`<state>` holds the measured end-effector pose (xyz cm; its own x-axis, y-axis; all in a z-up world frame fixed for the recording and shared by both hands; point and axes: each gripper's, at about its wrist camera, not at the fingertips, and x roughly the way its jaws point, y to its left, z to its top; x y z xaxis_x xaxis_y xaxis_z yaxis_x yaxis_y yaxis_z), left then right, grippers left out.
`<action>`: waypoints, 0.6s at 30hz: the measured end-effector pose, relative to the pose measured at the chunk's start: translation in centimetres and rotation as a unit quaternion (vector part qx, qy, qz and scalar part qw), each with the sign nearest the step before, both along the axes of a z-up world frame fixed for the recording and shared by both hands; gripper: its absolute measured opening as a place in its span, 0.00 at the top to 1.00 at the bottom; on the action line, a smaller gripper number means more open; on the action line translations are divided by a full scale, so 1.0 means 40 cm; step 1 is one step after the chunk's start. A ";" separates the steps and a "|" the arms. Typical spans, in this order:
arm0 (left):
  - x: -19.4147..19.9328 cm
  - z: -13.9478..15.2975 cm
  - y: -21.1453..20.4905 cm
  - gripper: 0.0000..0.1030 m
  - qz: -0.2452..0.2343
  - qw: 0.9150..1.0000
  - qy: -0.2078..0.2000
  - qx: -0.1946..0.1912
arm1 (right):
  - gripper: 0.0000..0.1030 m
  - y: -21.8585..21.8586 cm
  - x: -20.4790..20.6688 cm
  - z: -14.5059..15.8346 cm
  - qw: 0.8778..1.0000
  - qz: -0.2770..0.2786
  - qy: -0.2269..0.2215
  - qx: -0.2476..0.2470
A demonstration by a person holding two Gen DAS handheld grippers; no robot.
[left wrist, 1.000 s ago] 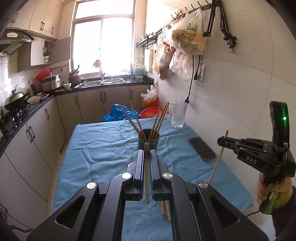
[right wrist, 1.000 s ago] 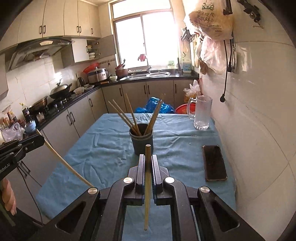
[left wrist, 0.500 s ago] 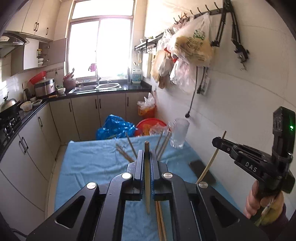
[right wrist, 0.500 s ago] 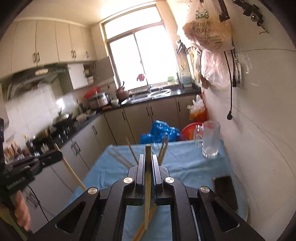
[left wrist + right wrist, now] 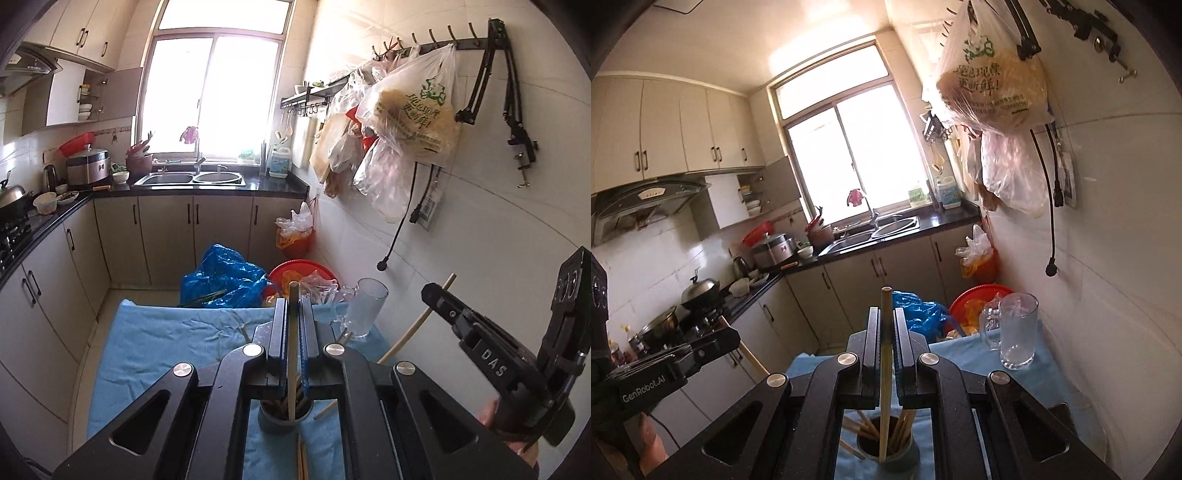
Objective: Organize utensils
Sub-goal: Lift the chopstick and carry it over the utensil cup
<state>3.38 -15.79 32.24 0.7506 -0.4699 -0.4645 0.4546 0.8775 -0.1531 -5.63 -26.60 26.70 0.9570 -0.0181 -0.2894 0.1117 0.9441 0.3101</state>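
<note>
My left gripper [image 5: 293, 306] is shut on a wooden chopstick [image 5: 292, 354] held upright; its lower end reaches into the dark holder cup [image 5: 284, 417] right below, which has several chopsticks in it. My right gripper [image 5: 885, 314] is shut on another chopstick [image 5: 885, 369], whose lower end also hangs inside the same cup [image 5: 890, 450]. Each gripper shows in the other's view: the right one [image 5: 432, 291] with its chopstick, the left one [image 5: 733, 334] at the left. Two chopsticks [image 5: 302, 458] lie on the blue cloth [image 5: 147, 350] near the cup.
A glass mug [image 5: 364, 308] stands at the table's far right by the tiled wall; it also shows in the right wrist view [image 5: 1015, 332]. A dark phone [image 5: 1060, 410] lies at the right. Bags hang on the wall [image 5: 410, 110]. Cabinets and a sink counter [image 5: 192, 181] lie beyond.
Both grippers have tilted up and moved forward over the cup. The chopsticks they hold now hang with their lower ends inside it; the cup has slid from ahead to beneath the fingers.
</note>
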 end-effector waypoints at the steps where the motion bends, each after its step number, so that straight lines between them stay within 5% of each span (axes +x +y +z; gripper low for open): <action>1: 0.012 -0.006 -0.008 0.95 0.001 1.000 0.000 0.002 | 0.94 -0.002 0.011 -0.007 1.000 -0.003 0.000 0.002; 18: 0.127 -0.176 -0.007 0.95 0.023 0.997 0.072 0.022 | 0.93 -0.066 0.183 -0.244 0.991 -0.001 0.117 0.061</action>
